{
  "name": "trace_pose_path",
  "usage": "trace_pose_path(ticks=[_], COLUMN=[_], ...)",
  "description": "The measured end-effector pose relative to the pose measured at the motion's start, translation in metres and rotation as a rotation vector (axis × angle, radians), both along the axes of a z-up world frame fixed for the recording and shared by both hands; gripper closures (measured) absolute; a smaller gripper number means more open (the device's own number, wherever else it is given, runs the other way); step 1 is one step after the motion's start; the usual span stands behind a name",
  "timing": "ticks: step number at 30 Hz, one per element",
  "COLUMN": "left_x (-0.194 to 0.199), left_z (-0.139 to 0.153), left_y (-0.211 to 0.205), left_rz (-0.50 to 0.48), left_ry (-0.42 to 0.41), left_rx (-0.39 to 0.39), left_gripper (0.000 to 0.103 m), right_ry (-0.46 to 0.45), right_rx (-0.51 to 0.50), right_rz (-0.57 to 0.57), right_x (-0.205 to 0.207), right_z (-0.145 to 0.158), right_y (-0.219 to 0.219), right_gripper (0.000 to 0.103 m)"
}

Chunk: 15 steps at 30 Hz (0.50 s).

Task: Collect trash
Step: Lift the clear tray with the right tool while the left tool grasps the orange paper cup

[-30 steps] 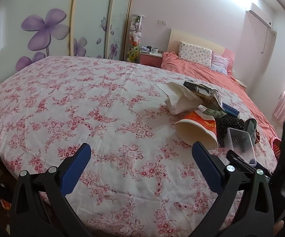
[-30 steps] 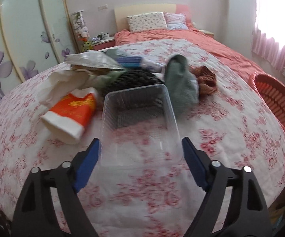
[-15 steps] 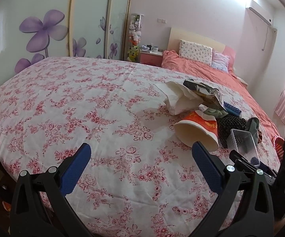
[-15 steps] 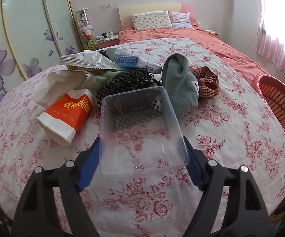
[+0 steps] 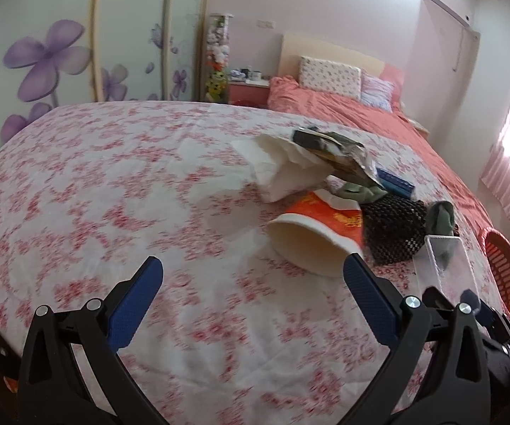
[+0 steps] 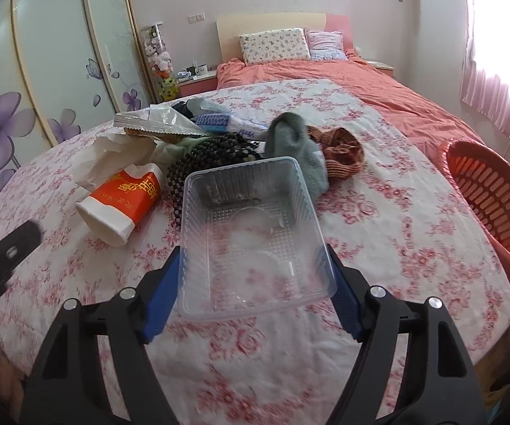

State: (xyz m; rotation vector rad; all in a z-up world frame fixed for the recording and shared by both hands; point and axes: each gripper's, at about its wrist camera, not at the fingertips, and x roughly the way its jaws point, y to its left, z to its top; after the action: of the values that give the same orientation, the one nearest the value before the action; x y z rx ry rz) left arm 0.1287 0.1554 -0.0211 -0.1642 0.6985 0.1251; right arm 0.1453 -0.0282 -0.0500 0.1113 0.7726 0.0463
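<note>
My right gripper is shut on a clear plastic tray, its blue pads pressing the tray's two long sides and holding it off the floral bedspread. From the left wrist view the same clear tray shows at the right. My left gripper stands open above the bedspread with nothing between its fingers. An orange and white paper cup lies on its side just ahead of its right finger. Behind the cup sits a heap: white paper, a foil wrapper, a black beaded item, a grey-green sock.
An orange laundry basket stands off the bed's right edge. A brown woven cloth lies beside the sock. Pillows and a coral duvet fill the far end. Flower-printed wardrobe doors line the left side.
My right gripper closed in on the clear tray and lifted it off the bedspread. My left gripper moved to the right, toward the paper cup, still open.
</note>
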Motion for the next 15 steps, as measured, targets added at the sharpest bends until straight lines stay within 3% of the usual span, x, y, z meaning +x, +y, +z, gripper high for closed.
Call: trace_pose_path(ticks=[15], left_x=[0.072], left_z=[-0.023], left_y=[-0.037], left_rz=[-0.15], left_ry=[0.156], left_rx=[0.025], left_gripper=[0.002], right_ry=[0.003], right_rx=[0.022], right_rz=[-0.079], right_x=[-0.011], right_z=[0.001], right_y=[-0.052], right_gripper=[0.029])
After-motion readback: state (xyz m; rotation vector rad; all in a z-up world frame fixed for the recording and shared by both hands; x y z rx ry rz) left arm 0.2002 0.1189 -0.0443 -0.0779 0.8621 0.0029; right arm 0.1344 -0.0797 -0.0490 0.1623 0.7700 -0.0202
